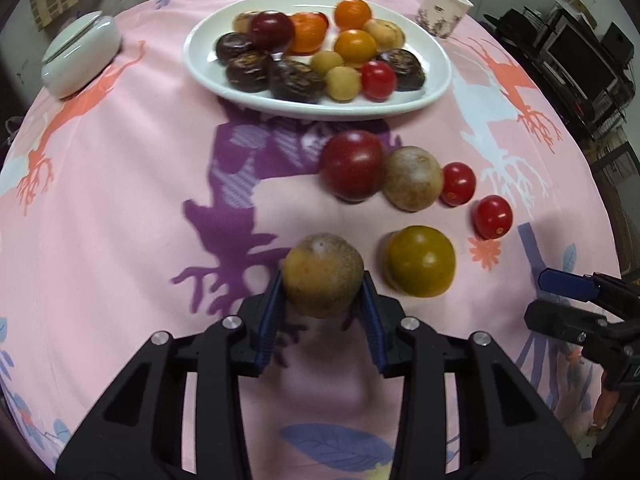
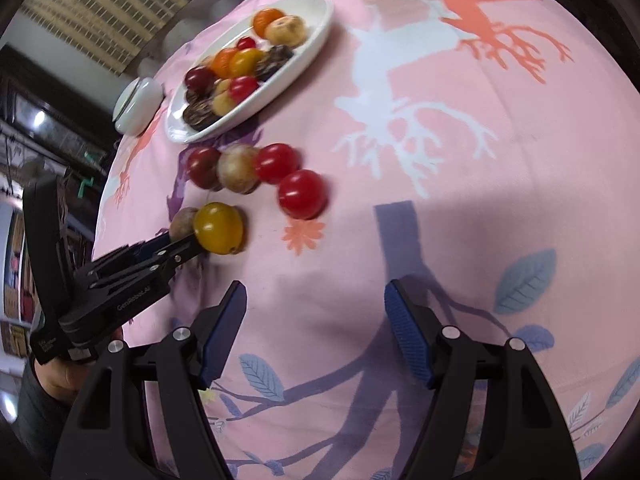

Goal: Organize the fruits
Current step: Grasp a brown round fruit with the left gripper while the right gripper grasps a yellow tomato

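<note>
1. The left gripper is clamped on a brown longan, both blue pads pressed to its sides, above the pink tablecloth
2. The right gripper hangs wide apart, holding nothing
3. Five loose fruits lie near the white plate, including a yellow tomato

place: looks like someone's home, lived-in room tbh | table: round one under a pink cloth printed with deer and leaves | on it: white oval ceramic plate, patterned paper cup | background: dark cluttered shelving with boxes and gear, woven slatted blind
</note>
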{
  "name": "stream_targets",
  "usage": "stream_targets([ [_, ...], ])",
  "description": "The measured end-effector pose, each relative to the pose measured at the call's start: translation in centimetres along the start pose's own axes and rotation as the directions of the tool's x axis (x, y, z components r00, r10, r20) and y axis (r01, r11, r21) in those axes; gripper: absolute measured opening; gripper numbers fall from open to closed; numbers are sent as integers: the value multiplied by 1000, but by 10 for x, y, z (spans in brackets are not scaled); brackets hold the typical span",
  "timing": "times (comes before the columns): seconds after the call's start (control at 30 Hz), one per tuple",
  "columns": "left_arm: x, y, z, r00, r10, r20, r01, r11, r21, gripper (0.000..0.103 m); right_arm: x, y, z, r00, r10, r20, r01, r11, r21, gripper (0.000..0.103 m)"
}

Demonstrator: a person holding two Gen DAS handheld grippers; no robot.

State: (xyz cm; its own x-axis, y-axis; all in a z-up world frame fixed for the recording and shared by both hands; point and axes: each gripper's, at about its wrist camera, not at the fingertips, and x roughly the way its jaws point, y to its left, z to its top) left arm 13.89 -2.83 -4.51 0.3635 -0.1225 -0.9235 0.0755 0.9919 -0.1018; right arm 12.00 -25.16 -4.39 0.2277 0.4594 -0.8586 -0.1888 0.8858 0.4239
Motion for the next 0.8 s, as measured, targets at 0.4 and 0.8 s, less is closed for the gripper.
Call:
stream_targets([
  [0.4, -23, 53, -21, 1000, -6, 25, 9, 992, -130, 38, 44, 72, 17, 999, -51, 4, 50, 957, -286, 72],
  [0.8, -16, 56, -21, 999, -40, 0, 39, 986, -162, 38, 69, 96, 30, 992, -127, 18, 124, 912, -391, 39],
])
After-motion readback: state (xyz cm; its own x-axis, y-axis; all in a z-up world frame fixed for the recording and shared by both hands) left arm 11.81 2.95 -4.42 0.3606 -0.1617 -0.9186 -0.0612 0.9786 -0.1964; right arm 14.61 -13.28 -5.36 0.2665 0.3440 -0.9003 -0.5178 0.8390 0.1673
